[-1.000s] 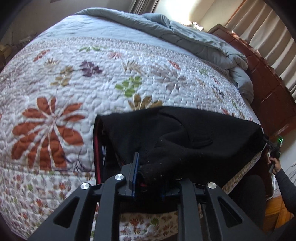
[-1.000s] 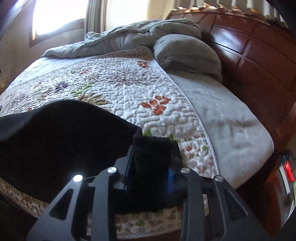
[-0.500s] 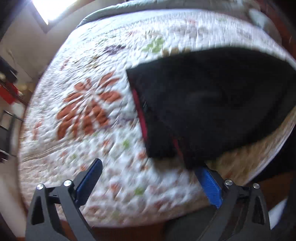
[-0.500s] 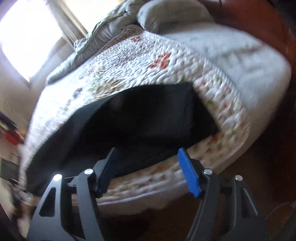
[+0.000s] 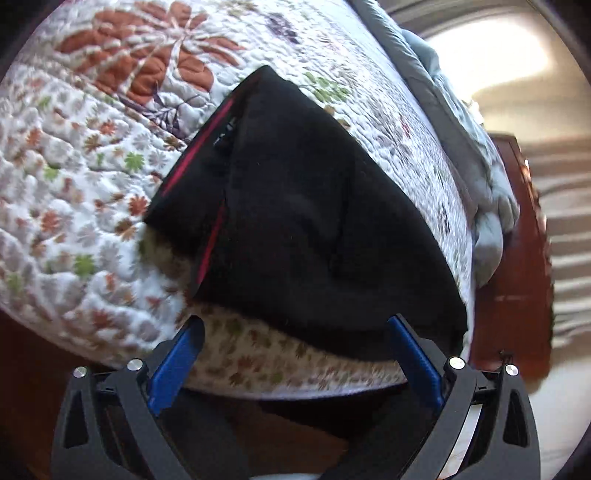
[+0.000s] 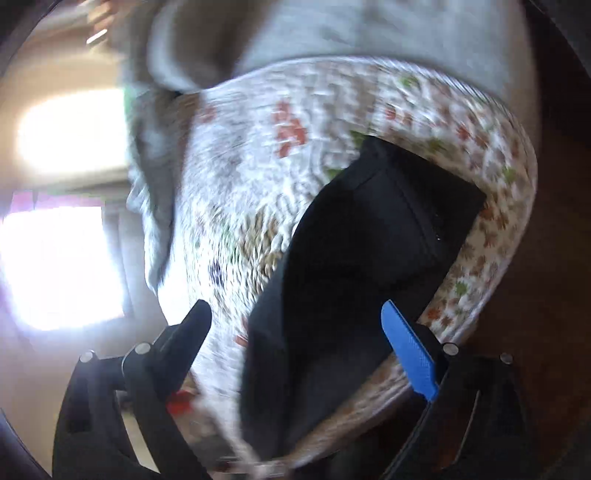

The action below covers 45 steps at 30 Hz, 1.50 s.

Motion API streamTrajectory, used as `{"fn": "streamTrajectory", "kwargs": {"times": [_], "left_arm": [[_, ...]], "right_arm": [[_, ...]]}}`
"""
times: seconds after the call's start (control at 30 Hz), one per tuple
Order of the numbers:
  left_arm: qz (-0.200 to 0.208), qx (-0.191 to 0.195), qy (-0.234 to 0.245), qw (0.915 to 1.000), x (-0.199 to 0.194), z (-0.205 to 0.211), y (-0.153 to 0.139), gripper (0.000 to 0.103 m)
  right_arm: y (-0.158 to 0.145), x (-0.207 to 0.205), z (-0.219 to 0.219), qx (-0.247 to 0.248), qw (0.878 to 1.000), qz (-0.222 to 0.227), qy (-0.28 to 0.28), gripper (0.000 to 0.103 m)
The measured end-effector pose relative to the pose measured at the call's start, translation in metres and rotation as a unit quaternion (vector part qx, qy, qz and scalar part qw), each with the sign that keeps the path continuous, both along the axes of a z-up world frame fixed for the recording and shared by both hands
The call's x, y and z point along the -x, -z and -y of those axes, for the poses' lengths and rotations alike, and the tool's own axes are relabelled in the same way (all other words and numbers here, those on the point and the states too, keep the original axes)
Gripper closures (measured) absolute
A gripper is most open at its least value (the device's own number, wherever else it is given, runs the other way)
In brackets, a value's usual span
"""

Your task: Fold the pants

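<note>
The black pants (image 5: 306, 221) with a red side stripe lie folded on the quilted floral bedspread (image 5: 92, 177), at the near edge of the bed. My left gripper (image 5: 295, 328) stands open just off the bed edge, its blue pads clear of the cloth. In the right wrist view the same pants (image 6: 369, 258) show as a dark folded shape on the bedspread (image 6: 258, 147). My right gripper (image 6: 295, 314) hovers near them, its jaws still opening and pressing on nothing. The picture there is blurred and rolled.
A rumpled grey duvet (image 5: 461, 129) lies along the far side of the bed and a grey pillow (image 6: 332, 29) at its head. The dark wooden bed frame (image 5: 513, 258) rises past the mattress. Bright windows (image 6: 62, 221) glare in the right wrist view.
Both grippers were shut on the pants a second ago; both have let go, opened wide, pulled back from the bed edge and rolled. The pants now rest on the bedspread.
</note>
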<state>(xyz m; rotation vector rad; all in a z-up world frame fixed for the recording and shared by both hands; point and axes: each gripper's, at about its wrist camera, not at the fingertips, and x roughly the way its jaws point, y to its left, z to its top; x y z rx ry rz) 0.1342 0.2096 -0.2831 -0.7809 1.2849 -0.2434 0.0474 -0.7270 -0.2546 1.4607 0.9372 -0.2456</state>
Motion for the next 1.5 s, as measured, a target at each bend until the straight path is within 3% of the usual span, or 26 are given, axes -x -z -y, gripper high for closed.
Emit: {"fn": "streamTrajectory", "kwargs": {"times": [0.07, 0.17, 0.33, 0.37, 0.43, 0.47, 0.57, 0.6, 0.63, 0.7, 0.77, 0.83, 0.9, 0.97, 1.03, 1.07, 1.13, 1.17, 1.2, 1.33, 1.4, 1.5], "left_arm": [[-0.016, 0.002, -0.006, 0.9999, -0.007, 0.002, 0.006, 0.009], [-0.047, -0.002, 0.009, 0.9988, -0.015, 0.008, 0.016, 0.060], [-0.061, -0.021, 0.010, 0.9979, -0.021, 0.015, 0.025, 0.072], [-0.061, -0.021, 0.007, 0.9979, -0.022, 0.015, 0.026, 0.074], [-0.063, -0.020, 0.002, 0.9978, -0.024, 0.015, 0.028, 0.077], [-0.064, -0.019, -0.001, 0.9978, -0.024, 0.016, 0.028, 0.078], [-0.061, -0.010, -0.011, 0.9980, -0.021, 0.006, 0.024, 0.083], [-0.059, -0.006, -0.014, 0.9981, -0.019, 0.005, 0.021, 0.085], [-0.055, -0.001, -0.016, 0.9984, -0.018, 0.005, 0.017, 0.085], [-0.035, 0.003, -0.019, 0.9992, -0.021, 0.003, 0.001, 0.091], [-0.012, 0.004, -0.023, 0.9996, -0.025, -0.003, -0.017, 0.095], [0.014, 0.002, -0.022, 0.9997, -0.032, -0.013, -0.037, 0.095], [0.018, -0.004, -0.006, 0.9998, -0.037, -0.018, -0.040, 0.095], [0.008, -0.020, 0.011, 0.9997, -0.042, -0.016, -0.028, 0.095], [-0.015, -0.031, 0.016, 0.9993, -0.040, -0.016, -0.009, 0.095], [-0.016, -0.023, 0.013, 0.9995, -0.038, -0.014, -0.004, 0.096], [0.001, -0.005, 0.006, 1.0000, -0.030, -0.019, -0.002, 0.095], [0.006, -0.002, 0.007, 1.0000, -0.028, -0.018, -0.002, 0.095], [0.011, -0.004, 0.010, 0.9999, -0.025, -0.018, -0.003, 0.095], [0.016, -0.022, 0.016, 0.9995, -0.024, -0.012, -0.003, 0.095], [0.015, -0.021, 0.011, 0.9996, -0.035, -0.004, -0.003, 0.095], [0.024, -0.024, 0.010, 0.9994, -0.036, -0.005, -0.005, 0.095]], "right_arm": [[0.004, -0.017, 0.011, -0.018, 0.999, -0.051, -0.002, 0.010], [0.018, -0.045, 0.016, -0.041, 0.994, -0.097, -0.026, 0.010], [0.052, -0.078, 0.010, -0.074, 0.987, -0.141, -0.017, 0.011], [0.060, -0.084, 0.008, -0.077, 0.986, -0.146, -0.015, 0.018], [0.071, -0.090, 0.005, -0.075, 0.985, -0.152, -0.013, 0.058], [0.072, -0.093, 0.004, -0.073, 0.986, -0.148, -0.016, 0.100], [0.038, -0.103, -0.004, 0.008, 0.992, -0.111, -0.053, 0.098], [0.013, -0.104, -0.009, 0.046, 0.993, -0.080, -0.067, 0.098], [-0.025, -0.100, -0.019, 0.087, 0.992, -0.018, -0.085, 0.099], [-0.071, -0.081, -0.035, 0.135, 0.984, 0.063, -0.100, 0.099], [-0.089, -0.045, -0.046, 0.174, 0.975, 0.102, -0.090, 0.099], [-0.060, -0.012, -0.048, 0.169, 0.977, 0.110, -0.074, 0.098], [-0.004, 0.002, -0.045, 0.151, 0.984, 0.066, -0.071, 0.098], [0.038, 0.003, -0.049, 0.132, 0.988, 0.033, -0.069, 0.095], [0.066, 0.017, -0.047, 0.111, 0.992, 0.035, -0.052, 0.092], [0.071, 0.024, -0.045, 0.099, 0.993, 0.049, -0.038, 0.090], [0.066, 0.034, -0.041, 0.109, 0.991, 0.069, -0.025, 0.071], [0.060, 0.035, -0.039, 0.121, 0.990, 0.074, -0.024, 0.054], [0.055, 0.034, -0.038, 0.134, 0.988, 0.077, -0.025, 0.047], [0.045, 0.025, -0.022, 0.141, 0.987, 0.073, -0.021, 0.045], [0.050, 0.022, -0.017, 0.137, 0.990, 0.041, -0.013, 0.048], [0.055, 0.028, -0.004, 0.125, 0.991, 0.054, 0.009, 0.049]]}}
